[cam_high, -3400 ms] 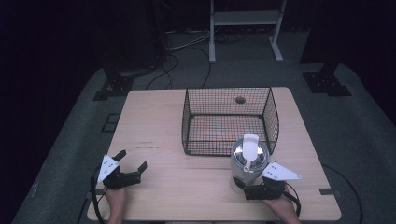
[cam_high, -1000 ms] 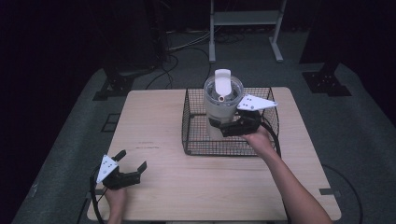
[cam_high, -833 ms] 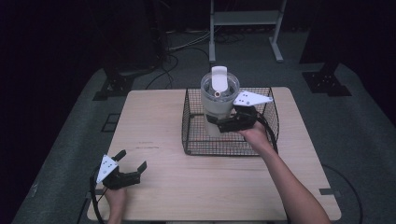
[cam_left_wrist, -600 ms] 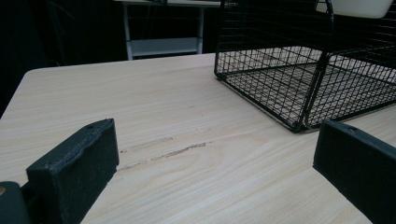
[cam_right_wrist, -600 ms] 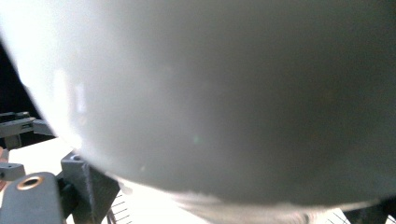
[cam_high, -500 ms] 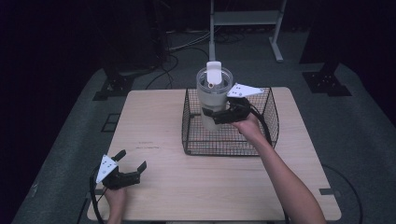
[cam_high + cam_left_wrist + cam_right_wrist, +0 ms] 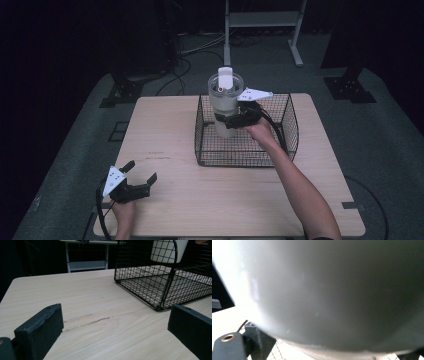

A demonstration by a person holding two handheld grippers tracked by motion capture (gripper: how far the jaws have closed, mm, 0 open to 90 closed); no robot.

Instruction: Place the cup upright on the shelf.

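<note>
From above, the right gripper is clamping a white tumbler upright over the wire basket; the left gripper is resting wide open, holding nothing, at the table's near corner. Through the left gripper view, the tumbler's base is hanging clear above the basket floor.

A pale wooden table with a light grain stands on grey floor covering. On its far half, a little to the right of middle, sits a black wire basket, its mesh bottom flat on the wood. The left gripper is down at the near left corner, seemingly resting on the top. A darker streak marks the wood in front of the basket's near corner.
</note>
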